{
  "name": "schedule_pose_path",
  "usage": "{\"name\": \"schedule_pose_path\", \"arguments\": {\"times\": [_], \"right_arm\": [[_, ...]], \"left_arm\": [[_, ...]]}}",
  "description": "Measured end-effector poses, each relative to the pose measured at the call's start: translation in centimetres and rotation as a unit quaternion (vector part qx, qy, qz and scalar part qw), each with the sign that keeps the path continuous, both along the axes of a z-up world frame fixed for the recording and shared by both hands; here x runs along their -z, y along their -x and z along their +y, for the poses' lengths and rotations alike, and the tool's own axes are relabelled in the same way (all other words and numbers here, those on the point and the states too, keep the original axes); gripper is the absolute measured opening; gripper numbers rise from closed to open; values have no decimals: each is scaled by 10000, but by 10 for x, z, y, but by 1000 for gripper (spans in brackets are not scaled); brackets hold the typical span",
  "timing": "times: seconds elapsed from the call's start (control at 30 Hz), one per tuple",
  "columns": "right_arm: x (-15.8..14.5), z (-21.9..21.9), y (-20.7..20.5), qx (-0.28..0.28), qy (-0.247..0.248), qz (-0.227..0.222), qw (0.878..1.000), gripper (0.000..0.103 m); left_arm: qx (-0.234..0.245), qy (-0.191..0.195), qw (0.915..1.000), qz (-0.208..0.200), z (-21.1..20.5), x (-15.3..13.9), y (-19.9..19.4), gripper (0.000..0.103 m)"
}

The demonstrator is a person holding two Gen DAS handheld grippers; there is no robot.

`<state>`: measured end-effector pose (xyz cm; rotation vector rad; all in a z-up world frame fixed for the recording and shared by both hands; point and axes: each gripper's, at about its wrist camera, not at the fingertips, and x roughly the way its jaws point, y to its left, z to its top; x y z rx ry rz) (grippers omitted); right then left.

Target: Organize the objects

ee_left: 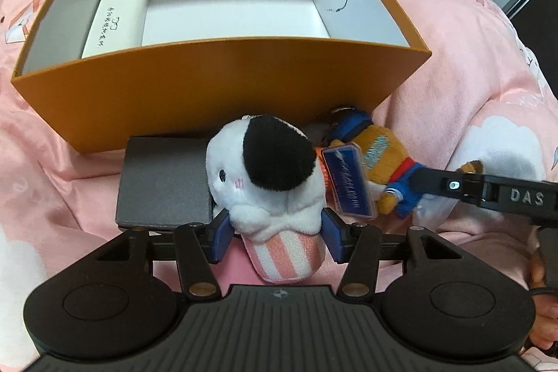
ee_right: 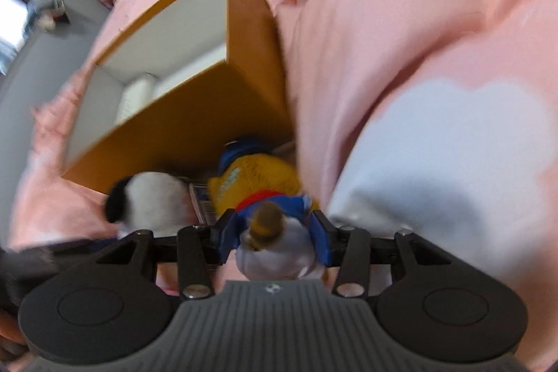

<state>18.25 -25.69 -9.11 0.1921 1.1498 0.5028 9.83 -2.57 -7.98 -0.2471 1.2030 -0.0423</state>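
on the pink bedspread (ee_left: 453, 65), against the orange box's (ee_left: 223, 86) near wall, the left gripper (ee_left: 277, 234) straddles the white plush (ee_left: 265, 176), pads apparently just touching. the right gripper (ee_right: 275, 241) squeezes the yellow plush (ee_right: 258, 183); both look light, soft, best gripped mid-body.

Two handheld black grippers, matching build.

Left gripper (ee_left: 277, 232): ribbed grey-black housing bearing a small compass emblem, round black discs either side of that emblem, brass-coloured pivot pins on the linkages, blue pads (ee_left: 221, 237). Right gripper (ee_right: 273, 237): same layout; white "DAS" lettering along one finger.
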Motion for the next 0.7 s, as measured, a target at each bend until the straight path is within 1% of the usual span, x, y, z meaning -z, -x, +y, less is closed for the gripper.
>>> {"name": "schedule_pose_path", "arguments": {"times": [0.1,0.17,0.23,0.33,0.37,0.4,0.43,0.5,0.57,0.63,0.7], "right_arm": [[-19,15,17,-314,620,-679,9953,53],[-32,33,30,-677,1088,-1260,9837,53],[-40,49,44,-1138,1355,-1702,9694,52],[-44,67,57,-1809,1501,-2052,9501,51],[-44,73,60,-2021,1546,-2081,9444,51],[-42,77,61,-2175,1600,-2030,9412,48],[-37,82,62,-2359,1717,-1906,9373,42],[-24,91,59,-2593,2049,-1725,9279,40],[-13,95,56,-2706,2439,-1696,9157,41],[-6,97,53,-2813,2634,-1699,9070,51],[-3,103,51,-2931,2782,-1730,8982,54]], "left_arm": [[-7,42,10000,-6,2,1,1,61],[-5,52,10000,-21,3,1,1,61],[6,59,10000,-35,4,0,2,61],[2,90,9999,-59,6,-1,4,61],[2,105,9999,-69,7,-1,5,61],[0,128,9999,-76,9,-1,5,61],[-6,160,9998,-81,10,-1,6,61],[-39,245,9997,-89,14,0,7,61],[-74,327,9994,-93,17,0,8,61],[-117,402,9991,-96,20,2,7,61],[-177,476,9987,-80,23,4,6,62]]}}
